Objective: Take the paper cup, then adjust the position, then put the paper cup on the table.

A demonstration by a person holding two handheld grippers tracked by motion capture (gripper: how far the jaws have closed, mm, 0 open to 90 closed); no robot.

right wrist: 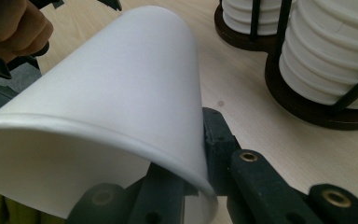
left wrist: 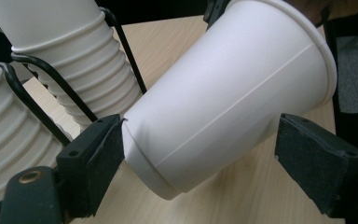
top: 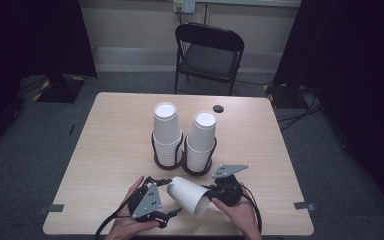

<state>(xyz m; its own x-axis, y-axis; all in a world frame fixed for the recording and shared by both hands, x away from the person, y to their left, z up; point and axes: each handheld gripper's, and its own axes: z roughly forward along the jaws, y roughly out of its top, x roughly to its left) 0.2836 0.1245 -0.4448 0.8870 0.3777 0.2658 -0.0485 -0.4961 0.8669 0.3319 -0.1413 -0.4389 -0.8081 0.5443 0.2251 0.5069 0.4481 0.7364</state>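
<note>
1. The right gripper [top: 214, 194], at lower centre-right of the high view, pinches the rim of a white cup [top: 189, 196] lying on its side above the table [top: 115, 150].
2. The left gripper [top: 172, 197], lower centre, stands open around the cup's base; one pad [left wrist: 100, 154] touches, the other is apart.
3. Two cup stacks [top: 166, 134] stand in a rack mid-frame.

Left gripper [top: 166, 199]: jaws apart, one pad [left wrist: 103, 154] apparently touching.
Right gripper [top: 214, 192]: jaws pinched shut.
Hands: low, near each other.
</note>
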